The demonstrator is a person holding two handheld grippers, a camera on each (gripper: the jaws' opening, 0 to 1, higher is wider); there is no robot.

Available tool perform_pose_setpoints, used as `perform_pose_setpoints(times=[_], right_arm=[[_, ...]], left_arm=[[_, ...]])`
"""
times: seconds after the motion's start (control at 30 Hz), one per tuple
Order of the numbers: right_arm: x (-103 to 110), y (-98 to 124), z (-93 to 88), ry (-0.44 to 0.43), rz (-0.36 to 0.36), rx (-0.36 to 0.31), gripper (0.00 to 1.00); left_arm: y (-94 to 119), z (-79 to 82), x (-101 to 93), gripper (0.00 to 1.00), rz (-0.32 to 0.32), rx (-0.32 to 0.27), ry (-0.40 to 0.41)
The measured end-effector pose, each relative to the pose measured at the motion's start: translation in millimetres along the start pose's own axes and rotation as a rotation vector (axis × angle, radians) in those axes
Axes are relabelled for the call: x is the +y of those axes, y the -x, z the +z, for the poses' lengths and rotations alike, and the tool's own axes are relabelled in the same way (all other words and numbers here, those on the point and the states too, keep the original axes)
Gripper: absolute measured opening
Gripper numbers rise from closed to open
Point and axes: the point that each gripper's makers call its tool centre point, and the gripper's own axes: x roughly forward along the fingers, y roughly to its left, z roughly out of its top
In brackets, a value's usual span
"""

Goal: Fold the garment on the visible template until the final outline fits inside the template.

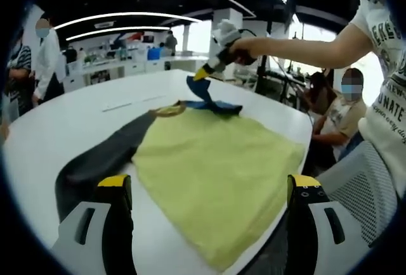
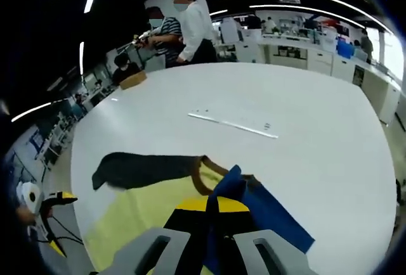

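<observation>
**Right gripper lifting blue sleeve for the fold**

The garment, a yellow-bodied fabric shirt (image 1: 219,183) with one dark grey sleeve (image 1: 104,154) and one blue sleeve (image 1: 206,94), lies flat on the white oval table (image 1: 76,116). No template outline is readable under it; probably hidden by the cloth, can't confirm.

The right gripper (image 1: 206,72), yellow-tipped, is clamped on the blue sleeve and holds it raised off the table at the far side of the shirt. In the right gripper view its jaws are closed together with blue cloth (image 2: 254,208) pinched between them. The left gripper (image 1: 209,192) hovers low over the near hem, jaws spread wide, holding nothing.

To do this step well: carry the blue sleeve inward over the yellow body, keep it taut so it lands flat, release only once it lies within the body edge. The left gripper could pin the near hem to stop the shirt dragging. The dark grey sleeve is not yet folded.

Containers: none on the table. A thin white ruler-like strip (image 2: 233,123) lies well apart from the shirt.
</observation>
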Motion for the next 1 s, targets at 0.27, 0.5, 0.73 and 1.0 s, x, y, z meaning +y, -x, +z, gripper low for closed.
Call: perform_pose_setpoints(times=[0.27,0.5,0.73,1.0], right_arm=[[24.5,-11.2,-5.4,0.073,0.037,0.04,0.0],[55.8,-18.3,-12.6,0.135,0.105,0.061,0.0],[80.0,-26.5,-27.4,0.198,0.156,0.095,0.0],[103.0,-35.8,-55.9,0.252,0.186,0.15,0.0]], left_arm=[[1.7,-2.1,1.8,0.99,0.008,0.0,0.006],[3.8,-5.4,4.6,0.99,0.018,0.004,0.012],[5.3,-7.1,7.4,0.99,0.025,0.005,0.019],[6.1,-7.8,10.9,0.99,0.035,-0.002,0.028]])
